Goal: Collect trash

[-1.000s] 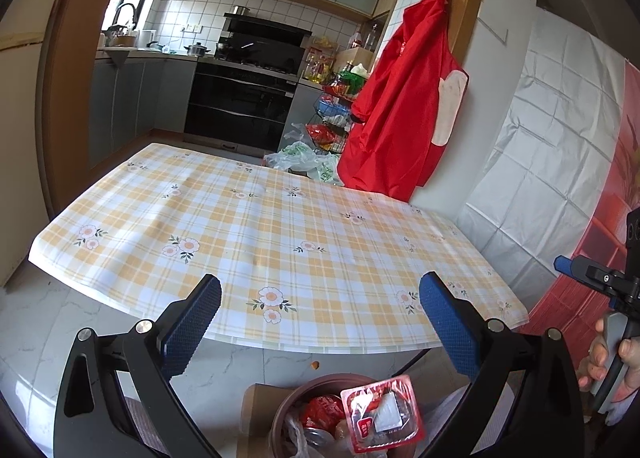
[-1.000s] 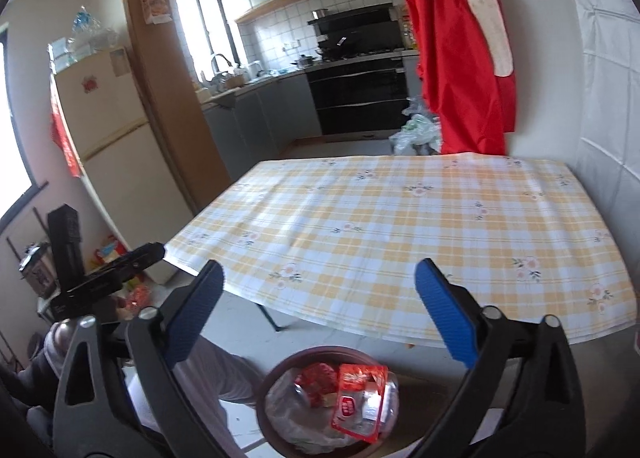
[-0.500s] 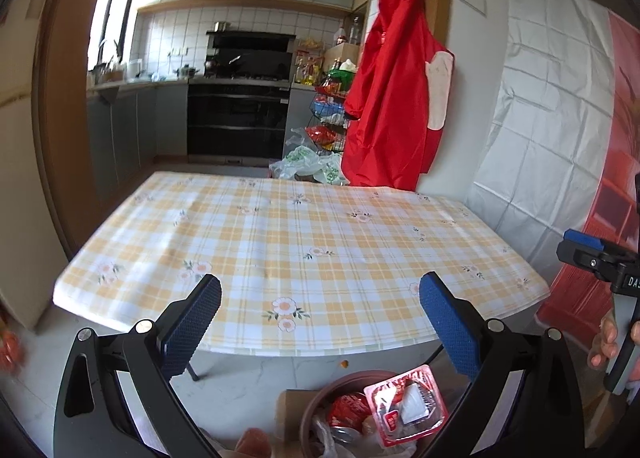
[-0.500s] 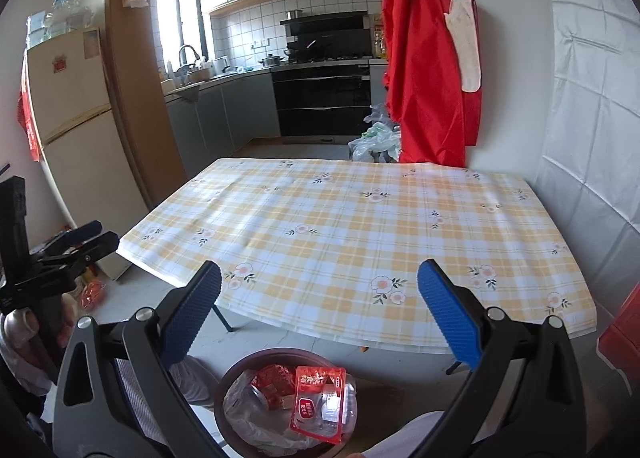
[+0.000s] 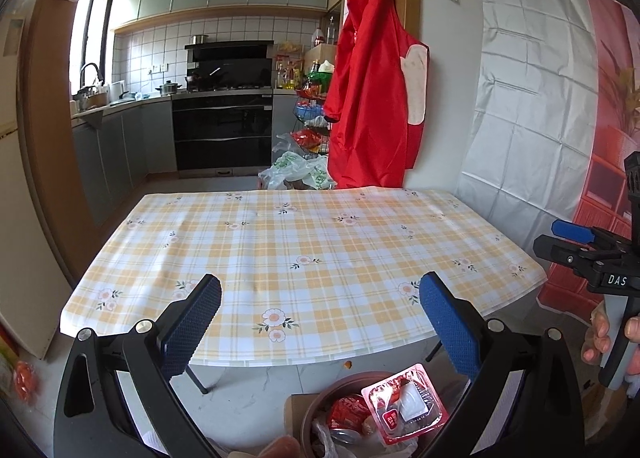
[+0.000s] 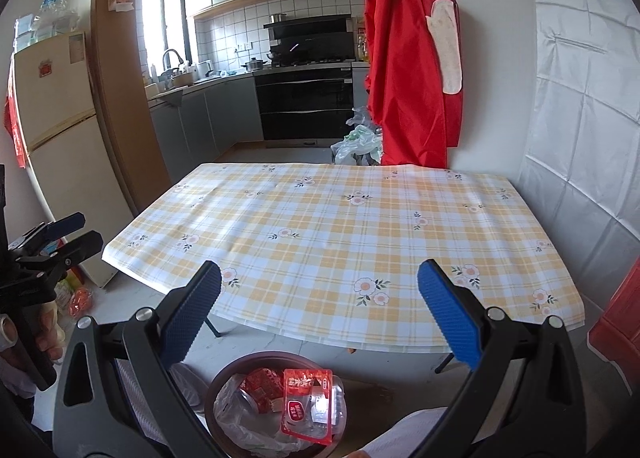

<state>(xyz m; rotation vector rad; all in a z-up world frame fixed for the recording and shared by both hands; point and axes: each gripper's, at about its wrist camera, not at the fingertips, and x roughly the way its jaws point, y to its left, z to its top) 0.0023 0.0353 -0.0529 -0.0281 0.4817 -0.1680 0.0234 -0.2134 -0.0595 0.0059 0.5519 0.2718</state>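
Observation:
A round brown trash bin stands on the floor just below the table's near edge. Red wrappers and a clear red-labelled plastic pack lie inside it on a plastic liner. My left gripper hangs open above the bin, nothing between its blue pads. My right gripper is open too, also above the bin and holding nothing. The right gripper shows at the right edge of the left wrist view. The left gripper sits at the left edge of the right wrist view.
The table with a yellow checked flower cloth fills the middle. A red apron hangs on the pillar behind it. Plastic bags lie on the floor by the oven. A fridge stands at left.
Both grippers have risen and tilted level, so the table appears squarer and farther. The bin and its trash have stayed put. Both grippers remain open.

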